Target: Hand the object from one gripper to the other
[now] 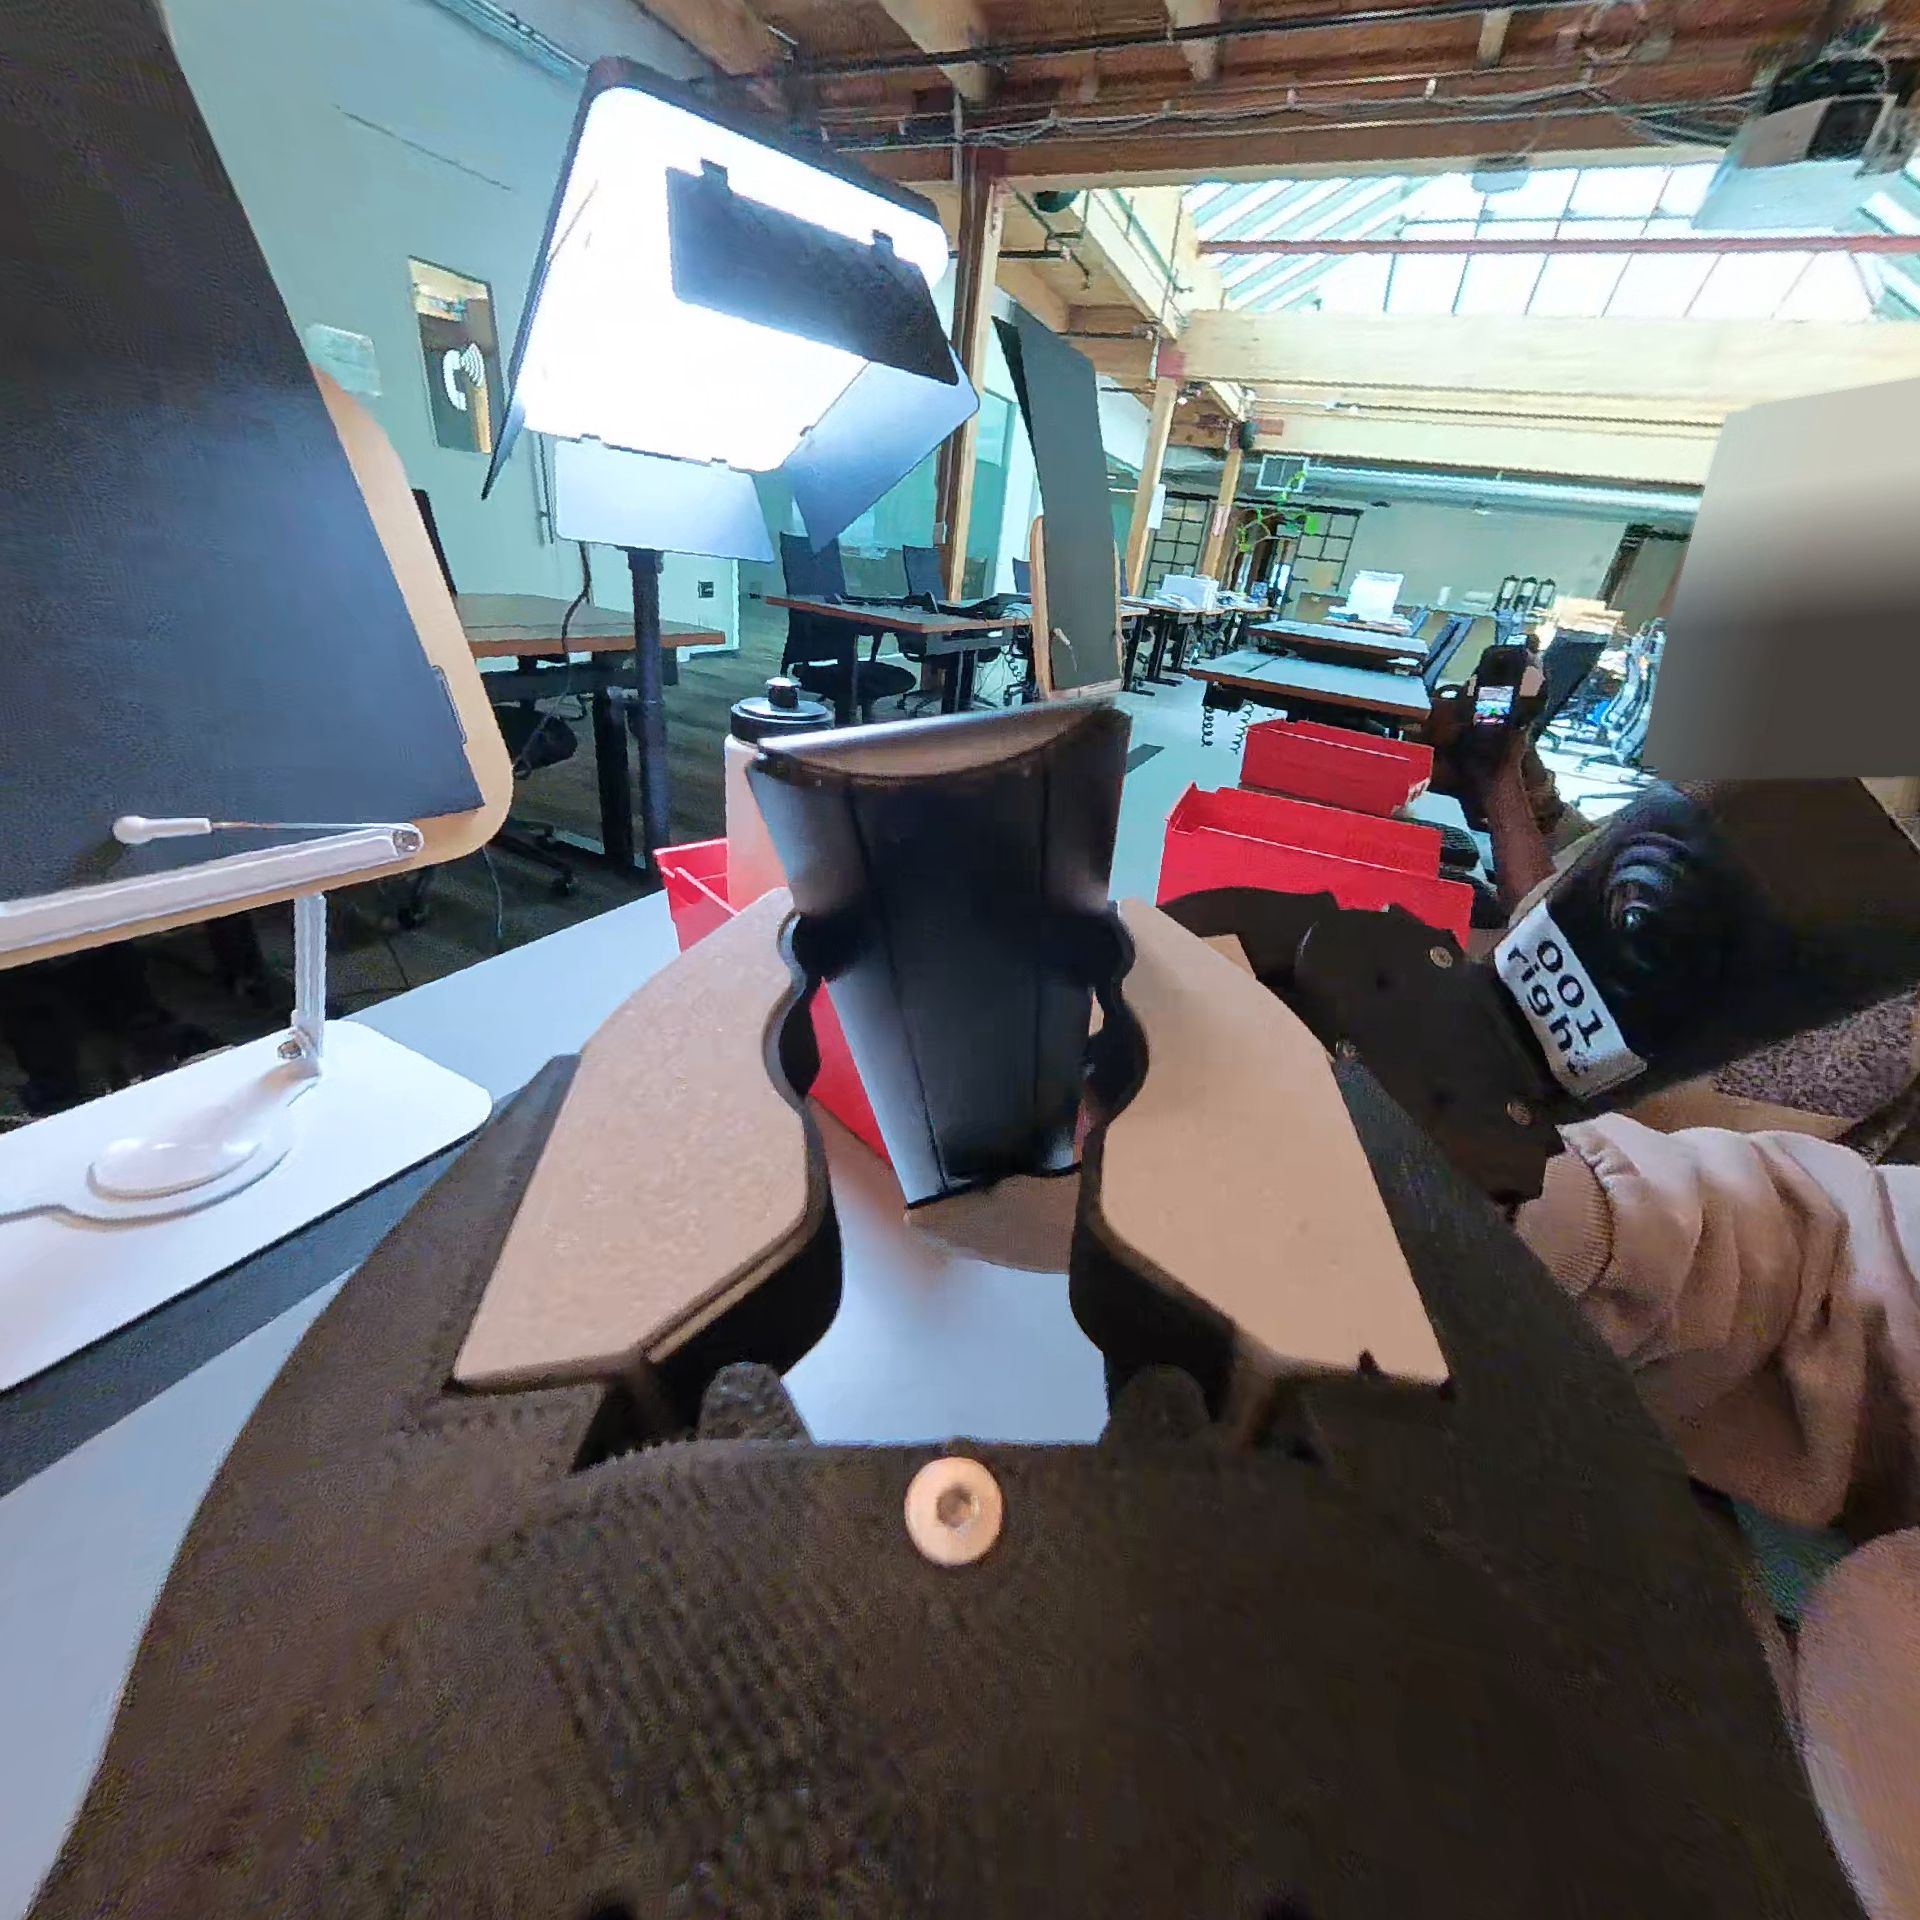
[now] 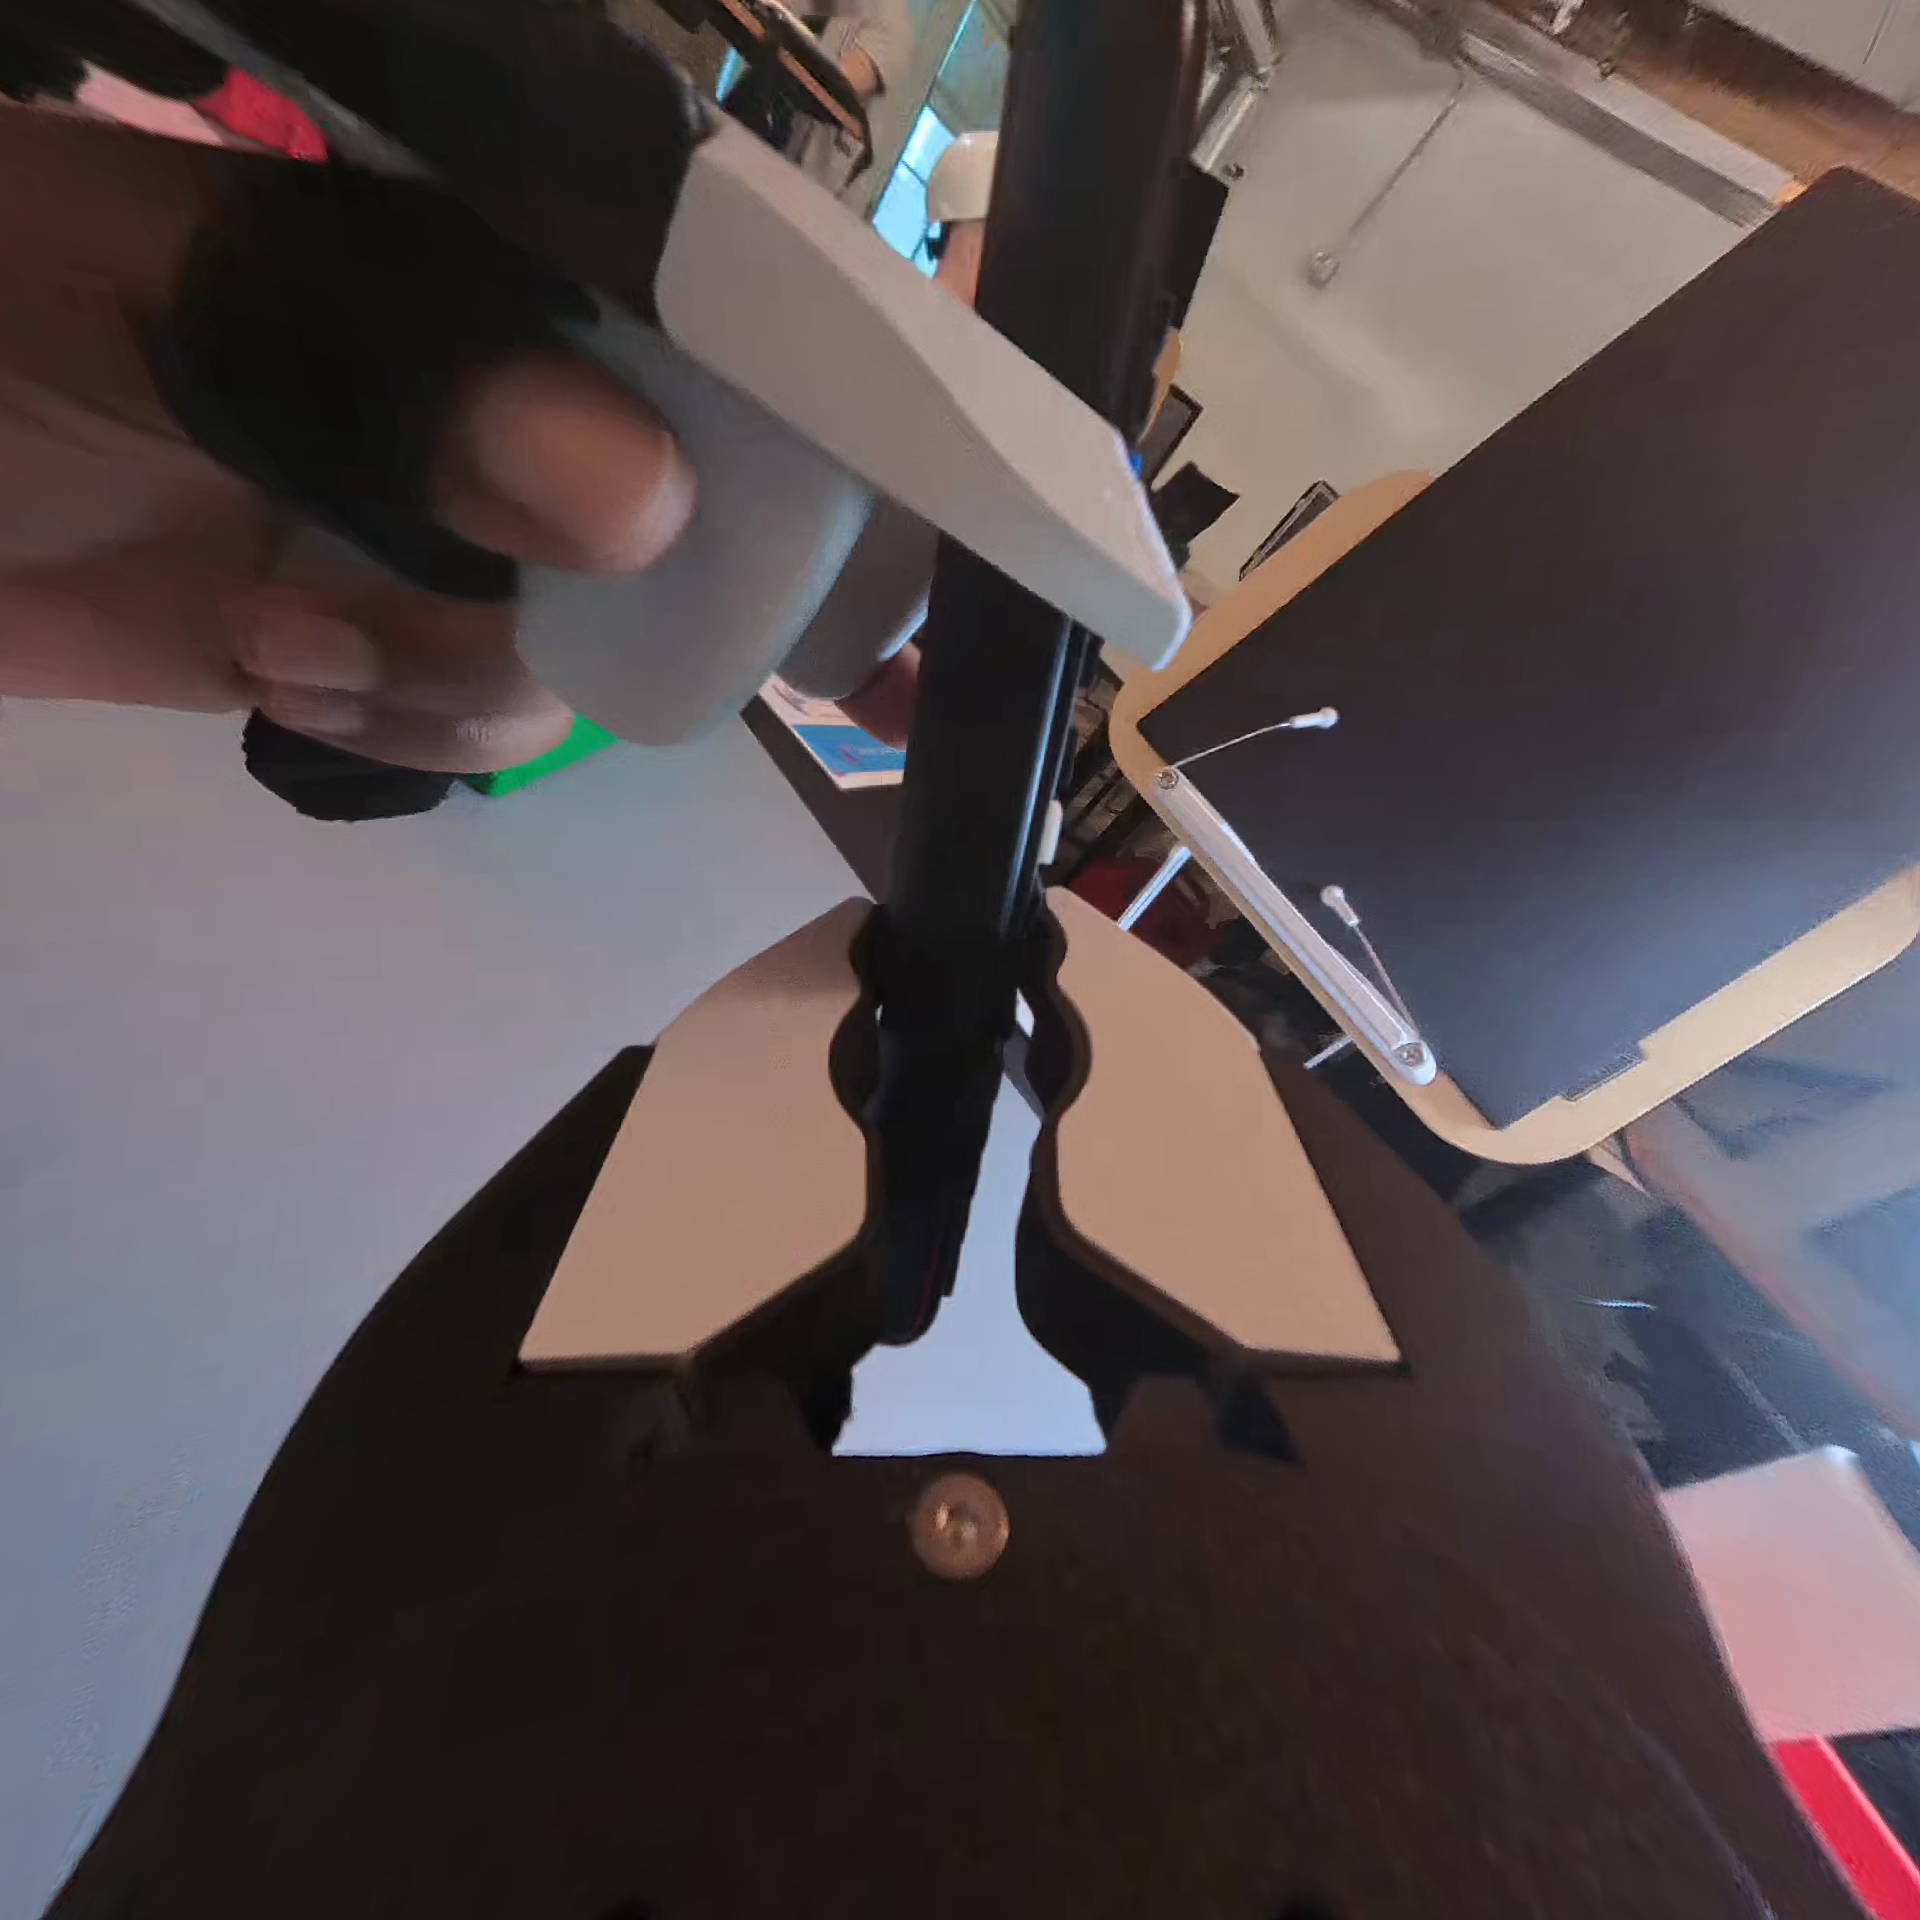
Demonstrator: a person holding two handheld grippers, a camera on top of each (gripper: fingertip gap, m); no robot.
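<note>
While both claws bite it mid-handover, the flat black ridged plastic object [image 1: 951, 966] stands clamped in the left claw [image 1: 956, 997] and in the right claw [image 2: 951, 997], above the pale worktop [image 2: 312, 1039].

Close wrist views, both sharing black object [image 1: 951, 966]

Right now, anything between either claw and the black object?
Nothing visible. The left claw is closed on the black object across its width. The right claw grips the same object edge-on, lower along its length. Both touch it directly, nothing wedged between.
</note>
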